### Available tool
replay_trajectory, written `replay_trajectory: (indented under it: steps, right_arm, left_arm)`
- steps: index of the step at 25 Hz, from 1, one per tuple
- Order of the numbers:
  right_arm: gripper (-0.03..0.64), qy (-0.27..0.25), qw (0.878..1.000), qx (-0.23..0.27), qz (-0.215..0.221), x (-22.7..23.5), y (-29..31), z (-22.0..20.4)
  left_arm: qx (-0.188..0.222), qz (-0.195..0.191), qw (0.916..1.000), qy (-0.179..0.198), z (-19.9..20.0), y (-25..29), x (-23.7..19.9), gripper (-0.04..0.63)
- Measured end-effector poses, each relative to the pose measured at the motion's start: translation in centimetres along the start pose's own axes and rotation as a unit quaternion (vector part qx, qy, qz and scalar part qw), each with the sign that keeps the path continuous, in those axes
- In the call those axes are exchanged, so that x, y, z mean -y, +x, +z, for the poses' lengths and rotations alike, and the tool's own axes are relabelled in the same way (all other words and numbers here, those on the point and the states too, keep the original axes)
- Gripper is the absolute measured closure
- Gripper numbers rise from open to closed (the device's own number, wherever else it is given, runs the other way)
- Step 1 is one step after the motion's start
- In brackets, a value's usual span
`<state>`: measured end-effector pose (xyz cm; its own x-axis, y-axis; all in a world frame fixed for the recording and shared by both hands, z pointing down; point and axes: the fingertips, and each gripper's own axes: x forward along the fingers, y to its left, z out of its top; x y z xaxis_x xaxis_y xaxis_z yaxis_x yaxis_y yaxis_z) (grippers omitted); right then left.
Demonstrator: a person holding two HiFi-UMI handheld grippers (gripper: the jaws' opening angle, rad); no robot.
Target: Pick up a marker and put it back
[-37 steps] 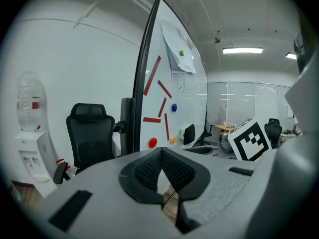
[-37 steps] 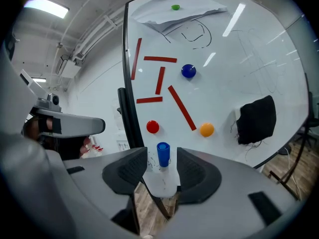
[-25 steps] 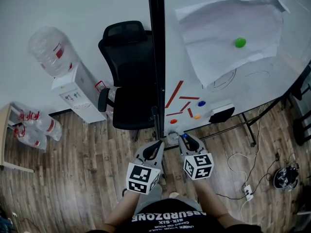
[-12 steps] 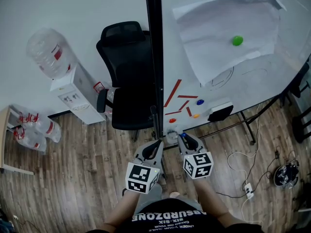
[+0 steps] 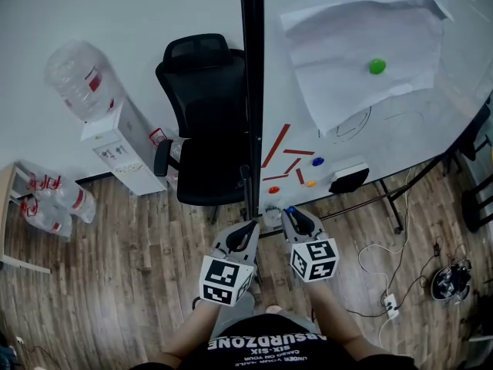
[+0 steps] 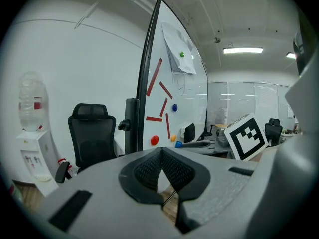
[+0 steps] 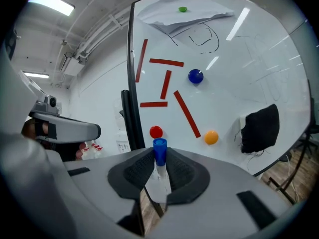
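Since the right gripper (image 5: pixel 292 216) has just been closing and now pinches the blue-capped marker (image 7: pixel 159 149) between its pads, cap outward, near the whiteboard (image 5: pixel 431 122), I'd call pickup done. Left gripper (image 6: pixel 160 152): jaws pressed together, empty. Next: line up with the marker's resting spot, then release.

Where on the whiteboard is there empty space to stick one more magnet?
Bare whiteboard lies between the black frame post and the paper sheet, above the red strips. Also right of the eraser. It's crowded around the strips and the blue magnet.
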<state>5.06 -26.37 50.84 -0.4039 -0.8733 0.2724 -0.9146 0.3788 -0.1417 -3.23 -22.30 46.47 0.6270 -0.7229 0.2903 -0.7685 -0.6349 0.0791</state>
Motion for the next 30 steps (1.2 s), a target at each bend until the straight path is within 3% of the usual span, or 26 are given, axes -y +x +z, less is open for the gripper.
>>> replay_trajectory:
  steps: [30]
  right_arm:
    - [0.551,-0.019,0.993,0.116,0.032,-2.5,-5.3,9.7]
  left_arm:
    - [0.019,0.013,0.9997,0.008,1.2,-1.7,1.9,0.589]
